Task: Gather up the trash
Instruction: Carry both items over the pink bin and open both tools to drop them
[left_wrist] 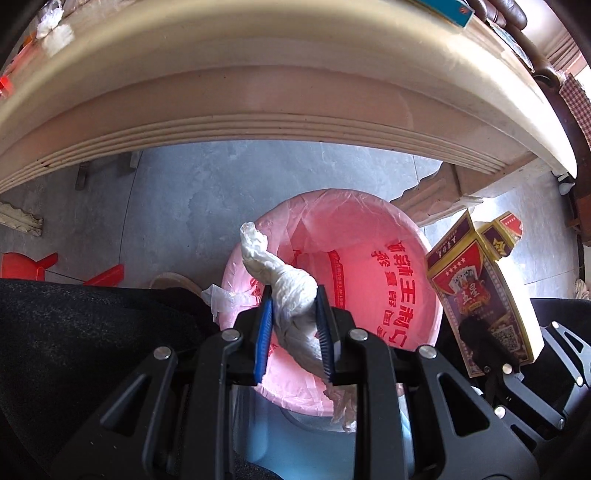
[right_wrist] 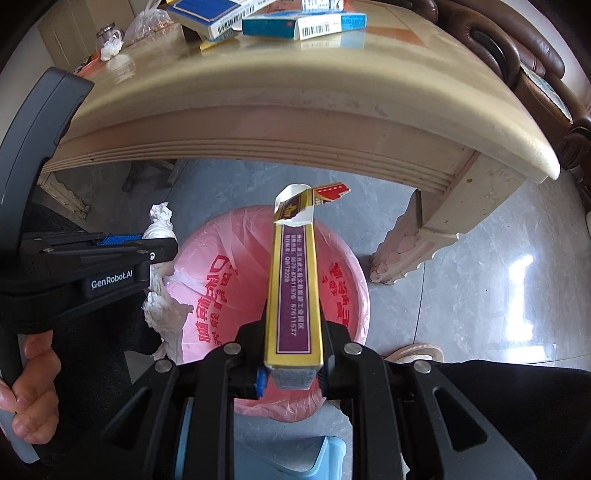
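Note:
A bin lined with a pink bag (left_wrist: 369,236) (right_wrist: 343,280) stands on the grey floor below both grippers. My left gripper (left_wrist: 294,295) is shut on a crumpled white tissue (left_wrist: 284,284), which hangs over the bin's near-left rim. In the right wrist view that tissue (right_wrist: 159,232) sticks out of the left gripper (right_wrist: 159,243) at the left. My right gripper (right_wrist: 293,325) is shut on a torn-open playing-card box (right_wrist: 293,273), gold and purple, held above the bin's mouth. The same box (left_wrist: 480,291) shows at the right of the left wrist view.
A cream table (left_wrist: 258,74) (right_wrist: 295,103) overhangs the bin at the top, one carved leg (right_wrist: 413,240) beside the bin's right. Blue boxes (right_wrist: 303,24), a tissue (right_wrist: 110,48) and a bag lie on the tabletop. A light blue stool (right_wrist: 288,458) stands below. Red plastic pieces (left_wrist: 29,264) lie left.

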Demonstrator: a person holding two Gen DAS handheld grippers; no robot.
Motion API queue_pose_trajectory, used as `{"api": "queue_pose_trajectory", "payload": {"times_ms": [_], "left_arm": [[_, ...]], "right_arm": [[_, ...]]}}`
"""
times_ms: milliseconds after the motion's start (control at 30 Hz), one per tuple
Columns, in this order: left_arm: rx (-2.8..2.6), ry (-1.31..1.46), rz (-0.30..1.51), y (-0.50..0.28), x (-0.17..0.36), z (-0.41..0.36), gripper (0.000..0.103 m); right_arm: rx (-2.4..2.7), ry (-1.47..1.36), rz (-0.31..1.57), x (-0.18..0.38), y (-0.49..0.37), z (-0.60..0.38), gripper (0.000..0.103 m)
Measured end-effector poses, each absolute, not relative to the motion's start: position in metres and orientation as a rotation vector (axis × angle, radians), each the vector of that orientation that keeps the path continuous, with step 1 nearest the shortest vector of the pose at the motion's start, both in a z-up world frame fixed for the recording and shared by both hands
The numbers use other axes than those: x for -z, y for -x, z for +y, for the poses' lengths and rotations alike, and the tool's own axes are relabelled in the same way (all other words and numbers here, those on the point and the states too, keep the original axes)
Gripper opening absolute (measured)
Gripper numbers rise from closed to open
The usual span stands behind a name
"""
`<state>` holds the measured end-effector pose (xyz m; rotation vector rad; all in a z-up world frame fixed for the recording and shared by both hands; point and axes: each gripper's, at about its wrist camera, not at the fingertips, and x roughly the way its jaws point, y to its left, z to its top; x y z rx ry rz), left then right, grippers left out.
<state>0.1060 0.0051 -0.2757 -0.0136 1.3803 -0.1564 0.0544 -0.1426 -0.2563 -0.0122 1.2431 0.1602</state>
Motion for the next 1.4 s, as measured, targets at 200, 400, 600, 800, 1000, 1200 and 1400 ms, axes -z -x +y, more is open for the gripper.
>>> {"api": "queue_pose_trajectory", "payload": {"times_ms": [200,400,600,800,1000,1200,1400], "left_arm": [[0.141,0.028,1.455,-0.121,0.305,0.008,0.023],[0.146,0.021,1.545,-0.129,0.338,0.001,0.023],[0.137,0.043,1.622,-0.133,0.355,0.001,0.023],[0.110,-0.002,1.656,-0.138,0.362,0.000,0.054],[0.089,-0.056,1.661,-0.140,0.362,0.000,0.069],[0.084,-0.092,1.639,-0.139,0.358,-0.003,0.071],[0.084,-0.087,1.638,-0.139,0.357,-0.004,0.071]], "right_arm": [[-0.175,0.008,1.323,0.284,-0.063,-0.139,0.020],[-0.194,-0.006,1.387,0.309,-0.071,-0.139,0.020],[-0.203,-0.020,1.430,0.325,-0.076,-0.141,0.020],[-0.212,-0.009,1.464,0.335,-0.082,-0.139,0.030],[-0.199,0.036,1.460,0.340,-0.086,-0.134,0.054],[-0.196,0.016,1.473,0.344,-0.088,-0.138,0.054],[-0.195,0.020,1.471,0.343,-0.090,-0.138,0.054]]}}
